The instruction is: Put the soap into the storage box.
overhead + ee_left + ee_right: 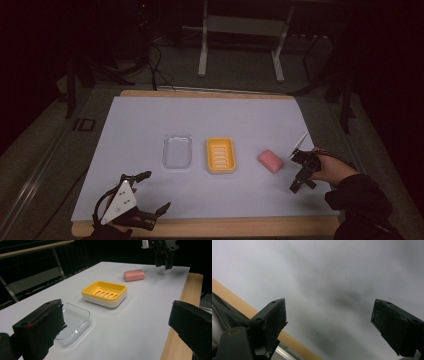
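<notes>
Biggest risk I saw here: the right claw (298, 172) was hovering just beside the pink soap bar (270, 160), jaws spread wide with nothing between them, and in its own view it was staring at bare white surface (332, 277), not at the soap. If it dropped from that angle it'd probably catch the bar's edge and shove it sideways, maybe toward the yellow soap dish (221, 155) sitting just past it. Soap's smooth and rounded too, so a pinch near a corner could squirt it out.

The soap lay flat on the surface, to the left of that claw and a bit farther up the sheet. The right hand (334, 170) came in from the right edge, wrist cocked so the claw pointed downward.

The left claw (152, 191) sat low near the front edge, also spread and empty, with the clear plastic tray (177, 151) just ahead of it.
</notes>
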{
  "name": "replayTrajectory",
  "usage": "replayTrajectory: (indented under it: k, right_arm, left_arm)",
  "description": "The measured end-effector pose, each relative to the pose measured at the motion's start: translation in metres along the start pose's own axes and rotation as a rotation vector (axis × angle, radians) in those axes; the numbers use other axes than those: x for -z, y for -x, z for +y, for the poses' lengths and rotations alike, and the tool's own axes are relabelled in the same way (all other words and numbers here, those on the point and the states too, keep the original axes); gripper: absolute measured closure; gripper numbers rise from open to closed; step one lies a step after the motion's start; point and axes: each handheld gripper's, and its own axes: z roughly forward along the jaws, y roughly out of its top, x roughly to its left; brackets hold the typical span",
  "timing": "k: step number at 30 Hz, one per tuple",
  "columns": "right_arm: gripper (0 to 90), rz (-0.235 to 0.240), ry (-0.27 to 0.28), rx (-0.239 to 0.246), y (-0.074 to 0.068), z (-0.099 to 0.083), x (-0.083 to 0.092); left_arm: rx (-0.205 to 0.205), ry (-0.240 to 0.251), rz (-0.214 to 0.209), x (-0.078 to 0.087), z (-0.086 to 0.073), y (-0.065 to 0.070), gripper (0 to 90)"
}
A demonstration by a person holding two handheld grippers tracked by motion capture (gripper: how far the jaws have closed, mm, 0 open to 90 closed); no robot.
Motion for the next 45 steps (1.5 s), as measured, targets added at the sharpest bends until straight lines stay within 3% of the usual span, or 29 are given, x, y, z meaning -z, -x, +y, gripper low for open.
replayTrajectory:
  k: [5,11,12,14,25,34,41,45]
  right_arm:
    - [12.0,-0.012,0.051,0.012,0.001,0.008,0.002]
    - [13.9,0.007,0.084,0.027,-0.001,0.015,0.003]
    - [14.6,0.006,0.135,0.034,-0.001,0.02,0.005]
    - [15.9,0.006,0.171,0.045,-0.001,0.024,0.007]
    - [16.2,-0.025,0.316,0.074,-0.001,0.042,0.015]
    - [16.7,-0.062,0.37,0.147,-0.002,0.056,0.012]
    - [20.7,-0.029,0.371,0.133,-0.001,0.065,0.002]
    - [21.0,-0.04,0.36,0.137,0.001,0.07,-0.004]
  left_arm:
    - [0.0,-0.001,-0.003,-0.001,0.0,0.0,0.7]
    - [0.0,-0.001,-0.003,0.0,0.0,0.0,0.6]
    - [0.0,-0.001,-0.004,0.0,0.0,0.0,0.6]
    - [0.0,-0.001,-0.004,0.0,0.0,0.0,0.6]
    - [0.0,-0.003,-0.007,0.0,0.0,0.0,0.6]
    - [0.0,-0.003,-0.008,0.0,0.0,0.0,0.6]
    - [0.0,-0.004,-0.009,0.0,0.0,0.0,0.7]
    - [0.0,-0.003,-0.01,0.0,0.0,0.0,0.6]
